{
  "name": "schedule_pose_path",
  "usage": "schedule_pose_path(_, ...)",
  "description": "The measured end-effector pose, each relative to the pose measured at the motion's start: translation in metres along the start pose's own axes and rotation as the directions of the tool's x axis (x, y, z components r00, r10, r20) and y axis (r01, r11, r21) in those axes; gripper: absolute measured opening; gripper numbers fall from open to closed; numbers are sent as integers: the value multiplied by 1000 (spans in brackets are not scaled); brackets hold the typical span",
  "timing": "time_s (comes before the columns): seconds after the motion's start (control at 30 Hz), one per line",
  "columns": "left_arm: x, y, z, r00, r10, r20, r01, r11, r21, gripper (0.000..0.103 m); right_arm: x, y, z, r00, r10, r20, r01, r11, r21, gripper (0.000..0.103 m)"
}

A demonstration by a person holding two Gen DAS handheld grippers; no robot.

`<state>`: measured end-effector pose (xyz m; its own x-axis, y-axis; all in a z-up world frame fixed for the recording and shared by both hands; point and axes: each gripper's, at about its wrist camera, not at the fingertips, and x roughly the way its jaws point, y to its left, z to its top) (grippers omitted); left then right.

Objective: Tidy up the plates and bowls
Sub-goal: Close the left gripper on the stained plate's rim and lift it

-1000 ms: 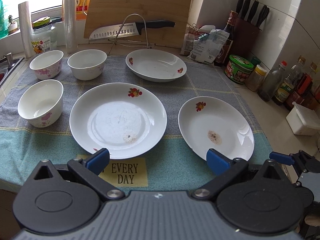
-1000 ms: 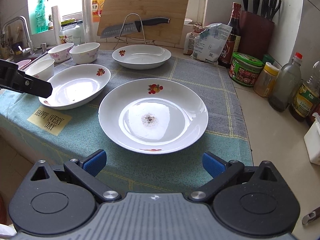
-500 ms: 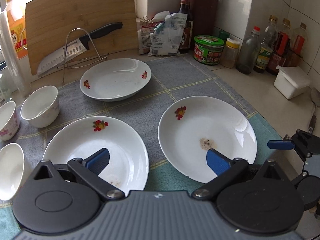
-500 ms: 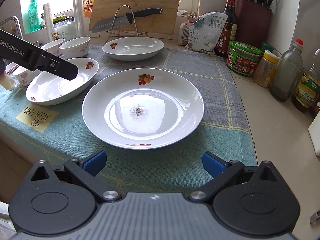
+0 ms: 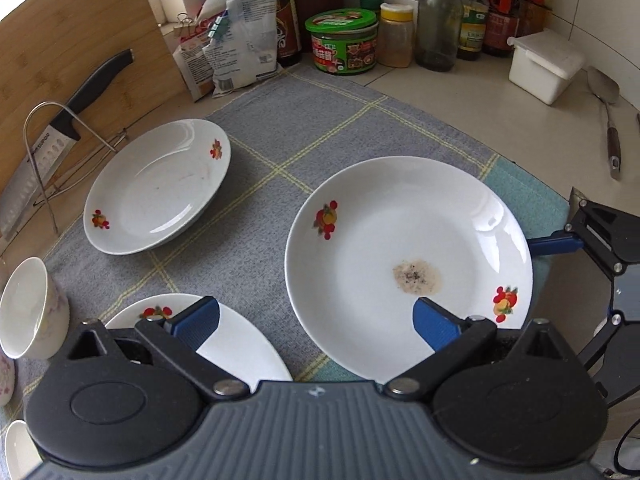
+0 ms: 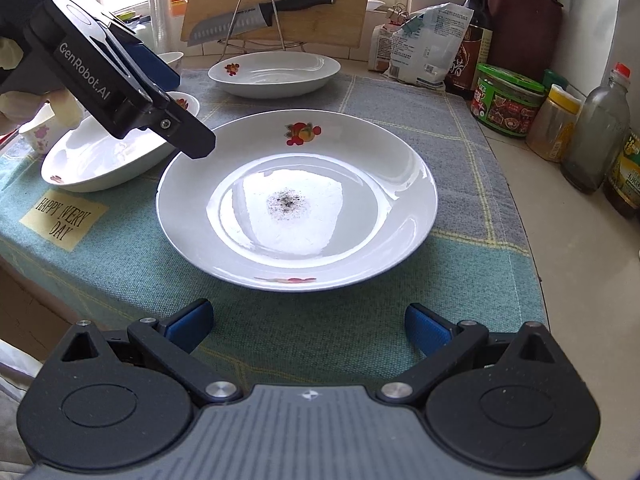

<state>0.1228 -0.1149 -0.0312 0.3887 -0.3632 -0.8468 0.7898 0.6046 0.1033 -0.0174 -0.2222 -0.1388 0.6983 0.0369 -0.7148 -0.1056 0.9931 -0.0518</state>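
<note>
both grippers (image 5: 316,320) (image 6: 308,326) wide open, holding nothing

Bright window daylight glares on the plate (image 6: 297,204); fisheye edges bend, corners dark, focus sharp.

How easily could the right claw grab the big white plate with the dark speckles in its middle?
Probably yes. The right claw is open and faces the speckled white plate, with only bare teal cloth between. The left claw hovers over the plate's far edge, not in the way.
</note>
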Motion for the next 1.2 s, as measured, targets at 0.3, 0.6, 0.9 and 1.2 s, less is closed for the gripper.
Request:
schedule_pose_path(0.3,25,2,18,996,-84,-37,88,991,97,102,6,-2,5,1000,6,18,-6,1000,-7,103)
schedule_pose_path(0.6,46,10,31,985,-161,-68,170,974,150,102,14,-4,12,999,29,30,-28,999,-29,103)
schedule_pose_path(0.9,71,21,41,950,-281,-134,303,935,184,100,14,-5,10,998,34,50,-33,999,-33,103)
schedule_pose_path(1.2,87,28,49,902,-388,-188,414,902,123,92,12,-5,6,996,42,72,-39,998,-44,103)
